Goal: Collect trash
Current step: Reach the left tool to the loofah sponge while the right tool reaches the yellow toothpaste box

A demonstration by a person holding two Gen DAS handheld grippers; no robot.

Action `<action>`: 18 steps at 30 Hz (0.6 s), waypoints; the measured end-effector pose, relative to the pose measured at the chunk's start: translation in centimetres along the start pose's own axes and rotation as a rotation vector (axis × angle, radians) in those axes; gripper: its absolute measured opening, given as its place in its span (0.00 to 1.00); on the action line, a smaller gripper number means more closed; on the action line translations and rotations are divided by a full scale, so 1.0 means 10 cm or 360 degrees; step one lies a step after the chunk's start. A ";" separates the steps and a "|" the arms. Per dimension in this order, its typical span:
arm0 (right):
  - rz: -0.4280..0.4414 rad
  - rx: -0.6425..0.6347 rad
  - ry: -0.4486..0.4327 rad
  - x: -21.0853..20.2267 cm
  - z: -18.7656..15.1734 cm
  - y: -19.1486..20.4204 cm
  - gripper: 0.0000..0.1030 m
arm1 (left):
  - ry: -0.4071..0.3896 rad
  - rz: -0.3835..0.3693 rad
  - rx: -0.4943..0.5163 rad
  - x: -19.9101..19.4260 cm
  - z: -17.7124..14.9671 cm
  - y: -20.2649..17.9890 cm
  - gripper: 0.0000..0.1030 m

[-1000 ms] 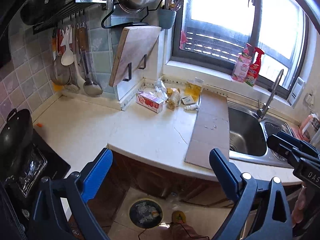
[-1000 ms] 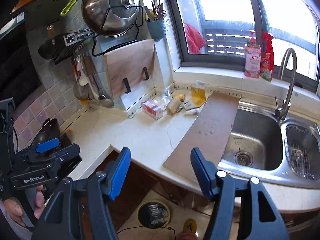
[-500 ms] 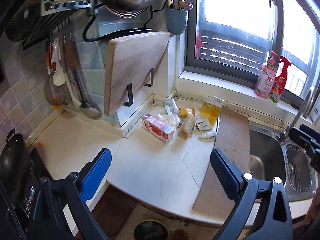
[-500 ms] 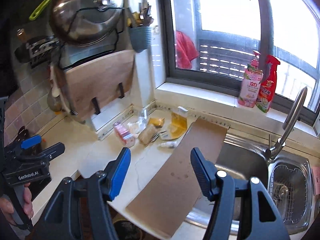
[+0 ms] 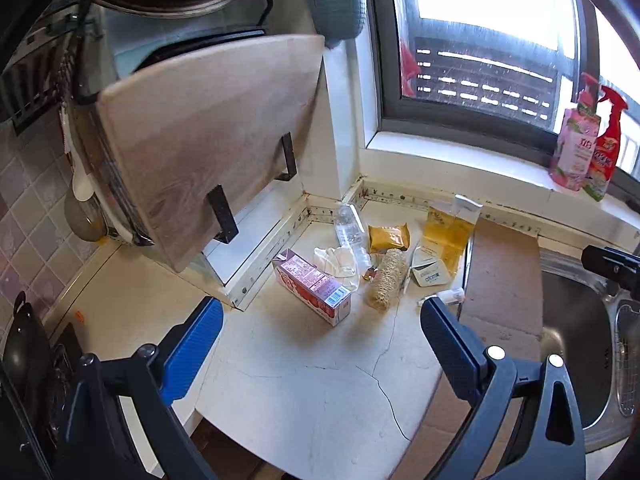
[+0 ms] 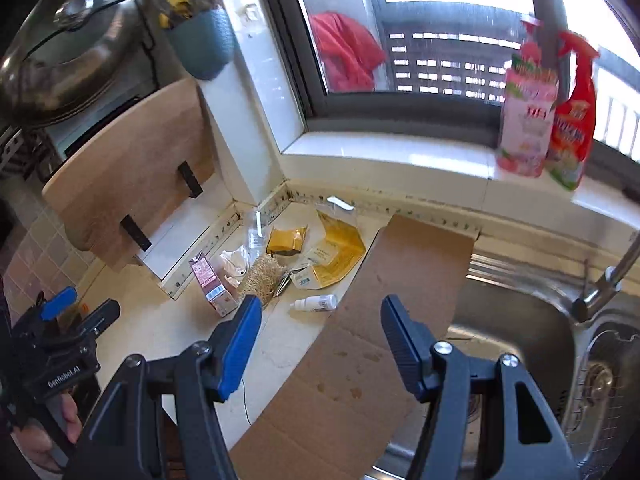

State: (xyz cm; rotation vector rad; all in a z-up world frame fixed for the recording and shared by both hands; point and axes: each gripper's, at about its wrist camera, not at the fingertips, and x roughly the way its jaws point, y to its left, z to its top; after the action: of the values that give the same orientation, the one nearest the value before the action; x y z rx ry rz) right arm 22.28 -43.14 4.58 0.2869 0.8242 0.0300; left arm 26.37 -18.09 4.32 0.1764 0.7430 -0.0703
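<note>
Two grippers, both brought in from well back over the floor to hang above the counter's (image 5: 304, 392) front edge; the trash pile now fills the middle of each view.

- Left gripper (image 5: 320, 328): jaws wide apart, nothing between them, aimed at the pink carton (image 5: 310, 286).
- Right gripper (image 6: 320, 332): jaws wide apart, empty, aimed near the small white bottle (image 6: 316, 303).
- Trash, clustered at the counter's back corner under the window: pink carton, crumpled white wrapper (image 5: 336, 260), clear plastic bottle (image 5: 350, 228), twine-like bundle (image 5: 386, 280), mustard packet (image 5: 388, 236), yellow pouch (image 5: 446, 230), small white box (image 5: 430, 274), small white bottle.
- Cardboard sheet (image 6: 384, 320): flat along the counter's sink-side edge.

You have closed the approach; nothing is collected yet, and the carton looks nearest to take.
</note>
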 end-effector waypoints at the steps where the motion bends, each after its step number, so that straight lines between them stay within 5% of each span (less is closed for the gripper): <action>1: 0.0015 0.0031 0.0029 0.11 0.03 -0.06 0.60 | 0.0018 0.0002 0.0004 0.09 0.01 -0.03 0.95; 9: 0.0090 0.0131 0.0118 0.82 0.36 -0.31 0.61 | 0.0125 -0.0004 0.0009 0.68 0.10 -0.10 0.95; 18: 0.0070 0.0187 0.0206 1.78 0.68 -0.44 0.60 | 0.0317 -0.0185 0.0130 1.51 0.16 -0.47 0.95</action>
State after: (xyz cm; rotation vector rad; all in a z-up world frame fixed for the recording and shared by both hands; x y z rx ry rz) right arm 38.94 -46.54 -5.01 0.4171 0.9498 0.0416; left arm 37.95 -22.98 -5.41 0.2201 0.9496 -0.1962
